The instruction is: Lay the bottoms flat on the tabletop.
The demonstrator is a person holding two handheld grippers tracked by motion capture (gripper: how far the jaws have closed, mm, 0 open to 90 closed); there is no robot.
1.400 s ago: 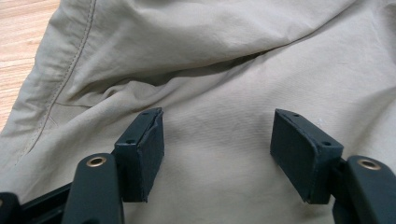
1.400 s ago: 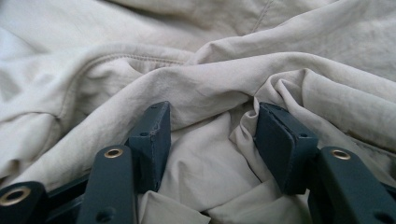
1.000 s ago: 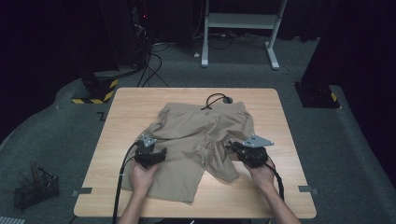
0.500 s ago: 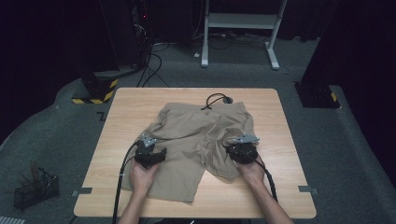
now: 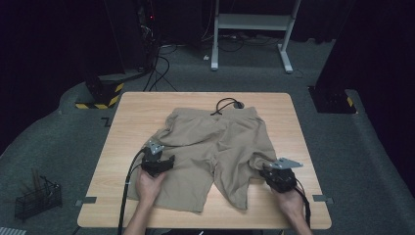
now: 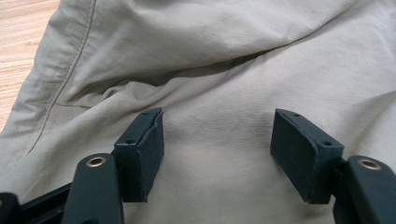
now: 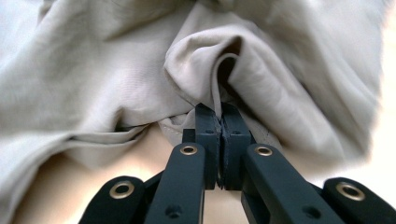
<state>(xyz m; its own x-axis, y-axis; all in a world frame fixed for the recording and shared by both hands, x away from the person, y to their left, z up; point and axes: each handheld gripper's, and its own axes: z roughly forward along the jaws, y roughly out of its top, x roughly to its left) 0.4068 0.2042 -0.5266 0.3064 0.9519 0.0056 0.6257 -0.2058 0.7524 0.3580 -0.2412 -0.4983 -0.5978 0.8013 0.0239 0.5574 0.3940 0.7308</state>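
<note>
Beige shorts (image 5: 215, 142) lie spread on the wooden table (image 5: 137, 112), waistband at the far side. My left gripper (image 5: 165, 158) hovers over the shorts' left leg; in the left gripper view it (image 6: 217, 140) is open, with flat fabric (image 6: 210, 60) below its pads. My right gripper (image 5: 267, 171) is at the right leg's hem near the table's front right. Its jaws (image 7: 221, 112) have just closed and are shut on a raised fold of the shorts' hem (image 7: 219, 74).
A black cord (image 5: 225, 104) loops at the waistband near a hole in the table's far edge. On the floor stand a wire basket (image 5: 36, 198) at the left and a white desk frame (image 5: 249, 22) at the back.
My right gripper has moved right and toward the table's front edge, and a fold of the right leg's hem has come with it. The left gripper has stayed put.
</note>
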